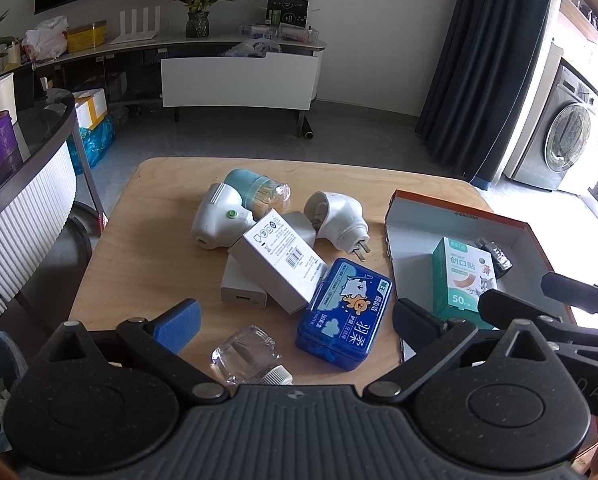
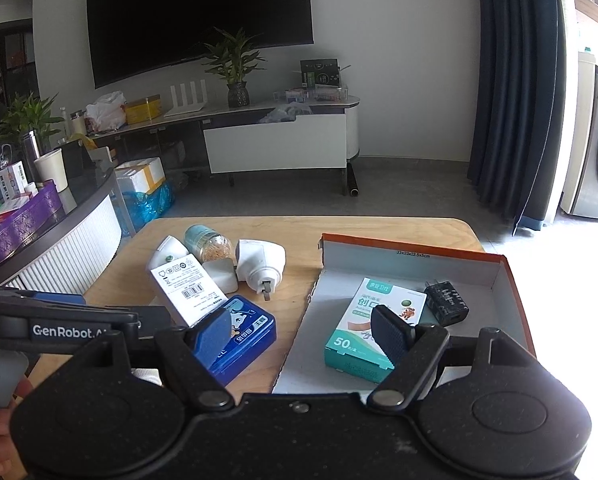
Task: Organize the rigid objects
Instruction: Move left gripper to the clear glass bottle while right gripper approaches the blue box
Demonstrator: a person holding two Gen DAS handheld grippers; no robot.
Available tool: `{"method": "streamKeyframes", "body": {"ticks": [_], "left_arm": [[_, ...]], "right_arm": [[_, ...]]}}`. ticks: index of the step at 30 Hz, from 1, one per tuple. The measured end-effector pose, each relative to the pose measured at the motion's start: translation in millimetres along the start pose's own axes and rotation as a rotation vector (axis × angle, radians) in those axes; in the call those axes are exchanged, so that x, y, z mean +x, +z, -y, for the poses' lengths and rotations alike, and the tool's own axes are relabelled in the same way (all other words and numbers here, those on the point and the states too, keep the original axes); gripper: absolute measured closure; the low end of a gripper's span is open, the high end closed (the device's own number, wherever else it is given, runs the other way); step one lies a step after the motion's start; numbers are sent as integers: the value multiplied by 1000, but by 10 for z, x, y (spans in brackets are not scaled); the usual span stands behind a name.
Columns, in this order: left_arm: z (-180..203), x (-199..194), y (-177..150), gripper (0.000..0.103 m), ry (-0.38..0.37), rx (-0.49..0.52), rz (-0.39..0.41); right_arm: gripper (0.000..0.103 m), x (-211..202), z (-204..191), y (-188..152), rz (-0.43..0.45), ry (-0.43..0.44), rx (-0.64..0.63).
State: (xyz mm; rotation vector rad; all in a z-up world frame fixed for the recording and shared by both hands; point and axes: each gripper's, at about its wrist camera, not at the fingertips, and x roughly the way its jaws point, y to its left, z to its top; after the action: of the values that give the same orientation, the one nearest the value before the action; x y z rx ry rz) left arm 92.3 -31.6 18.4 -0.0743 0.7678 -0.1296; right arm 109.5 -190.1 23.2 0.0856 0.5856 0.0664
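Left wrist: blue case [image 1: 345, 314] long axis runs toward camera; both jaws released.

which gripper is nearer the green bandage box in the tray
Right. The right gripper hangs open with one finger over the bandage box in the tray. The left gripper sits open over the loose pile, beside the tray.

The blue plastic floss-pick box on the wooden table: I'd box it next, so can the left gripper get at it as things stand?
Probably yes. The blue plastic floss-pick box lies just ahead of the open left gripper, its near end uncovered; only the white cardboard carton leans on its far corner.
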Motion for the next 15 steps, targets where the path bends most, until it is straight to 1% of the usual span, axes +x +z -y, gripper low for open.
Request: {"method": "streamKeyframes", "body": {"ticks": [6,15], "left_arm": [[-97,1,-40,0,9,-12,-9],[-360,42,-144,0,46,-58,-38]], "right_arm": [[12,43,-50,-12,-13,13,-8],[12,69,-36,-43,-20,19,-2]]}}
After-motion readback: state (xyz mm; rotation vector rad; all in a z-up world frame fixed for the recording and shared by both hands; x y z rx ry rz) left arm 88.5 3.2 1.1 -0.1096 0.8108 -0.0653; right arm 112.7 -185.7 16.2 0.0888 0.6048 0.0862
